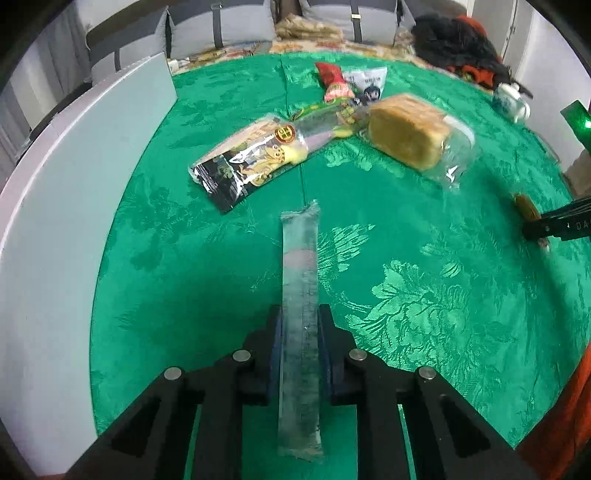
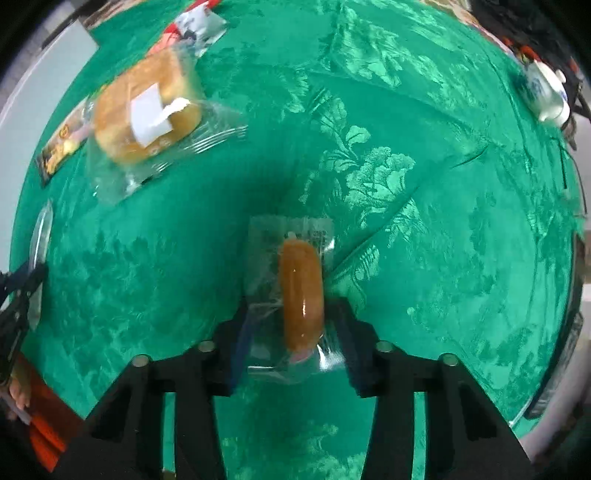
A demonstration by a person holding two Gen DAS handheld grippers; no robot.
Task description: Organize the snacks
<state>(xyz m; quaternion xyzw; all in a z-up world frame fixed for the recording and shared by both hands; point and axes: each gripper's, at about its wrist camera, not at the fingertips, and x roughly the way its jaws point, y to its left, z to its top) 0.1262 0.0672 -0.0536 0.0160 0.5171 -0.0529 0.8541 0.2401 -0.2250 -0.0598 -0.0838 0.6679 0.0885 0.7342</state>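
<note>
My left gripper [image 1: 300, 317] is shut on a long, flat, clear-wrapped snack stick [image 1: 298, 280] that juts forward above the green tablecloth [image 1: 424, 258]. My right gripper [image 2: 291, 317] is shut on a small round brown pastry in clear wrap [image 2: 301, 291], held edge-on between the pads, pointing straight down at the cloth. Ahead of the left gripper lie a black and yellow snack bag [image 1: 247, 162], a wrapped sponge cake [image 1: 408, 129], a green packet [image 1: 328, 114] and a red packet [image 1: 334, 83]. The right gripper [image 1: 554, 225] shows at the left wrist view's right edge.
A white box wall [image 1: 74, 192] stands along the left side of the table. A white and blue teapot [image 1: 511, 99] and a dark heap of clothing [image 1: 458, 44] sit at the far right. Grey cushions [image 1: 240, 26] line the back. An orange sleeve [image 2: 40, 435] shows low left.
</note>
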